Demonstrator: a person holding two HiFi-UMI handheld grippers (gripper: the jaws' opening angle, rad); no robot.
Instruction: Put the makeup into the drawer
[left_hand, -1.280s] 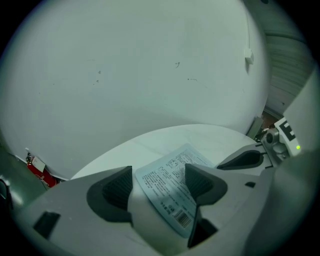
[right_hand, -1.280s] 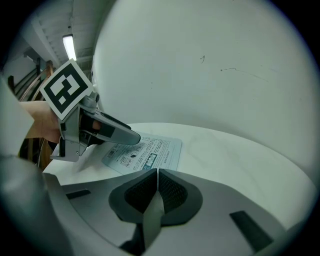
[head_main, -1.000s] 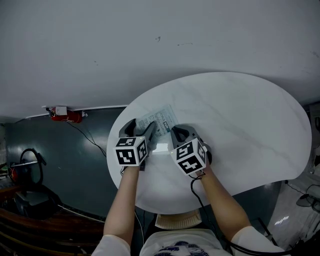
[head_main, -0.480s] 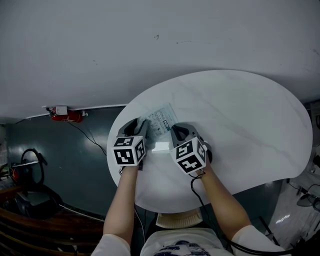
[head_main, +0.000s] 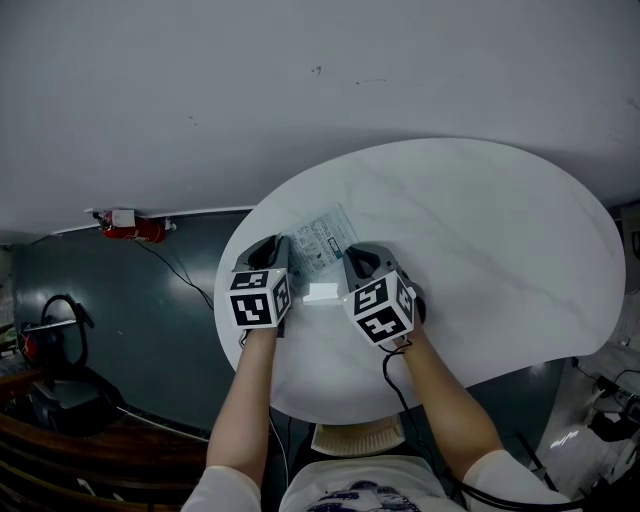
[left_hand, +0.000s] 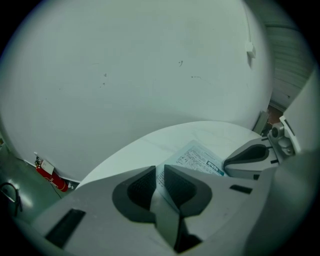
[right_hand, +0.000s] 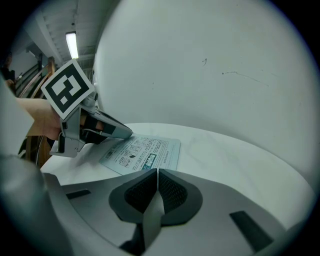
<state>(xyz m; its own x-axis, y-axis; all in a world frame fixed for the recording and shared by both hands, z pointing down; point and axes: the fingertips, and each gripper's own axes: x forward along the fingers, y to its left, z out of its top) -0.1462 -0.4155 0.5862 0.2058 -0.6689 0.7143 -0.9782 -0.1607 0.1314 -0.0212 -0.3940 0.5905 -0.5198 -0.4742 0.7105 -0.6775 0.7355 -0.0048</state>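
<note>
Head view: the makeup, a flat pale-blue printed packet (head_main: 325, 240), lies on the round white marble-look table (head_main: 480, 230), near the table's left edge and just ahead of both tools. The left tool (head_main: 283, 250) has its tips at the packet's left edge. Its jaws have just been closing and stand a narrow slit apart. The left gripper view shows the packet's print through that slit, with no pad seen pressing on it. The right tool (head_main: 352, 257) sits just beside the packet's near right corner, jaws pressed together on nothing. A bare forearm (head_main: 250, 400) leads back from each tool.

A plain grey wall (head_main: 300, 80) rises behind the table. Left of the table is dark floor (head_main: 150, 330), with a red object (head_main: 130, 230), apparently a fire extinguisher, at the wall's foot and a thin cable (head_main: 175, 275) trailing from it.

A bright patch (head_main: 322, 293) on the table between the tools may be glare or a small white thing; I cannot tell which. The marker cubes hide much of both tools from above.
</note>
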